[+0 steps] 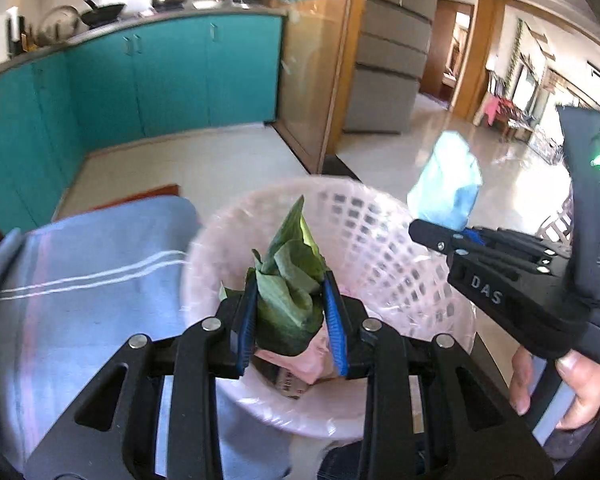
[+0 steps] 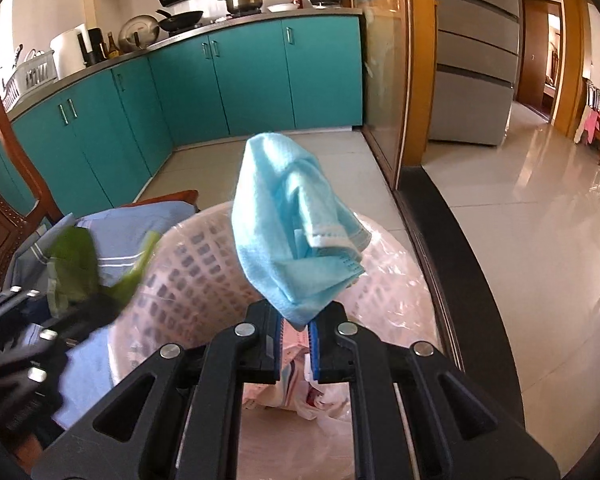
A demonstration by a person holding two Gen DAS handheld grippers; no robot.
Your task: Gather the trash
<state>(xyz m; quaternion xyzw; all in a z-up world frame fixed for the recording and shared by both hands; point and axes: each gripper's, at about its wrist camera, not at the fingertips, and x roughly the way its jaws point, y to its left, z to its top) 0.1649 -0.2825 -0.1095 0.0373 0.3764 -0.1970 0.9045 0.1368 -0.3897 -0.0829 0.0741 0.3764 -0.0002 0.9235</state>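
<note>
From the left wrist camera, the left gripper (image 1: 291, 312) had its jaws drawn in partway and pinched a crumpled green leaf (image 1: 290, 280) between the blue pads (image 1: 334, 320). The leaf was creased, matte and folded into a rough cone, its point rising toward the far side. It was held directly above the mouth of the pink basket (image 1: 380, 232), apparently so that it would fall inside once let go. The basket was round, of latticed plastic with square holes, lined with a thin glossy plastic bag; paper scraps (image 1: 296, 376) already lay at its bottom. To the left lay a blue cloth (image 1: 100, 272) with white stripes. At the right, the right gripper (image 1: 456, 236) reached in over the basket's rim, carrying a pale blue face mask (image 1: 448, 184).

From the right wrist camera, the right gripper (image 2: 296, 330) had its jaws nearly together, clamping the lowest corner of the face mask (image 2: 292, 224). The mask was soft, pleated non-woven fabric with a stitched edge, and it stood up loosely from the pinch, bunched and drooping to the right. It too hung over the basket (image 2: 188, 264), whose crinkled liner shone at the right rim. At the near left, blurred, the left gripper (image 2: 40, 320) and its leaf (image 2: 76, 264) showed beside the basket's left rim. Both pieces of trash seemed ready to be dropped.
</note>
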